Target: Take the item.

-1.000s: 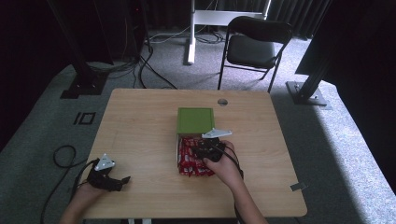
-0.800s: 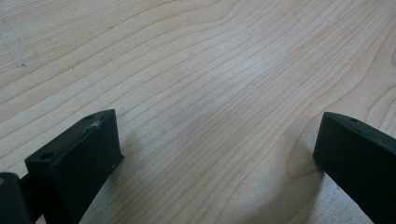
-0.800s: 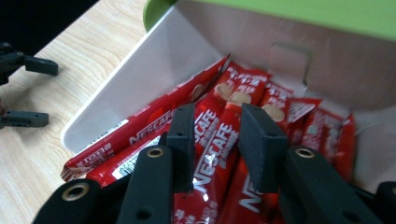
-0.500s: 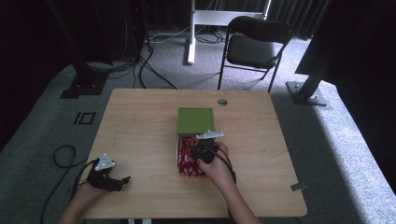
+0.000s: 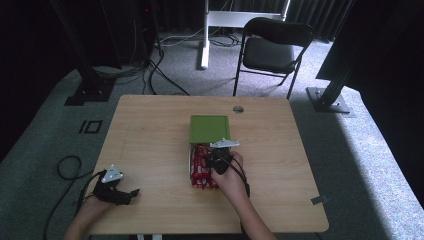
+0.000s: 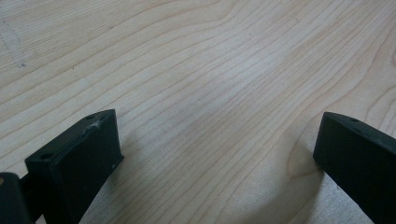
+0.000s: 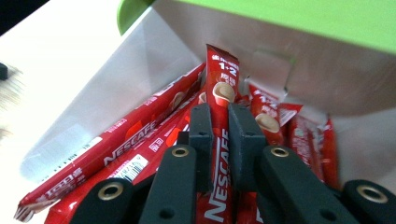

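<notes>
Right gripper view has the right tongs (image 7: 219,135) closed on a single red Nescafé sachet (image 7: 222,93), its printed end sticking up past the jaws. Around that sachet, more sachets (image 7: 116,144) lie heaped in the white box (image 7: 140,60), whose green lid (image 7: 289,18) stands open beyond it. In the high view the box (image 5: 190,161) sits mid-table, with the left tongs (image 5: 131,192) resting well away from it toward the near left corner, jaws wide apart over bare table (image 6: 196,70) and holding nothing. Judging by this, one sachet is gripped but not yet lifted clear; taking it out remains.
</notes>
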`<act>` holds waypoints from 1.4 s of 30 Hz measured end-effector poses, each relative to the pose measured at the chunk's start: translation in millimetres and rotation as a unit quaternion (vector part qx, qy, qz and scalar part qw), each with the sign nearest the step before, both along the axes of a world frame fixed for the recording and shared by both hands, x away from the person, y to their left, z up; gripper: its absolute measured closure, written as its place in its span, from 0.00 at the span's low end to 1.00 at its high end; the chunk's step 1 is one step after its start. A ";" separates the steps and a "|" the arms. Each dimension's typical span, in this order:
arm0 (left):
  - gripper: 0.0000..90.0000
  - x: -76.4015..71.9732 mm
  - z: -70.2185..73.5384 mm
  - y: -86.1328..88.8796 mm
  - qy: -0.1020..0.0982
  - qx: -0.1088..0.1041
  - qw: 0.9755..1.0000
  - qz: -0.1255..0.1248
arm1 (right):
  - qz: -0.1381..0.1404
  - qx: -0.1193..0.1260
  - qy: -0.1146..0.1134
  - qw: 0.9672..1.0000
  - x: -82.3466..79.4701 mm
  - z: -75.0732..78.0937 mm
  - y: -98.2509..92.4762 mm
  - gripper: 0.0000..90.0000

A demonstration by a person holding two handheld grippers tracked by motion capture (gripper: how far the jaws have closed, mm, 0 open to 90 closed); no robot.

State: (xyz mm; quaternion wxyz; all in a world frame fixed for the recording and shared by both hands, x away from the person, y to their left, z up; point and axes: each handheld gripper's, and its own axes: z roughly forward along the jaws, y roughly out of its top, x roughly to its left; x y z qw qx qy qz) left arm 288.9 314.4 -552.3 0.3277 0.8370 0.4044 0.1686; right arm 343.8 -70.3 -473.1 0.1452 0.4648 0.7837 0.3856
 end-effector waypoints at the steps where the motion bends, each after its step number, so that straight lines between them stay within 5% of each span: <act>1: 0.02 0.0 0.0 0.0 0.000 0.000 1.000 0.000 | 0.002 0.011 0.001 1.000 -0.2 1.3 -1.2 0.90; 9: 0.02 0.0 0.0 0.1 0.000 0.001 1.000 0.000 | 0.019 0.037 0.011 0.999 -8.5 10.3 -8.0 0.90; 25: 0.02 0.0 0.1 0.0 0.000 0.000 1.000 0.000 | 0.027 0.071 -0.035 0.997 -37.3 41.7 -31.0 0.90; 26: 0.02 -0.1 0.0 0.0 0.001 0.000 1.000 0.000 | 0.018 0.088 -0.047 0.995 -38.0 46.5 -36.7 0.90; 33: 0.02 0.0 0.0 0.0 0.001 0.000 1.000 0.000 | -0.037 0.114 -0.077 0.990 -31.7 54.6 -58.2 0.90; 42: 0.02 0.0 0.0 0.0 0.000 0.000 1.000 0.000 | -0.143 0.136 -0.118 0.973 -14.2 43.5 -82.0 0.90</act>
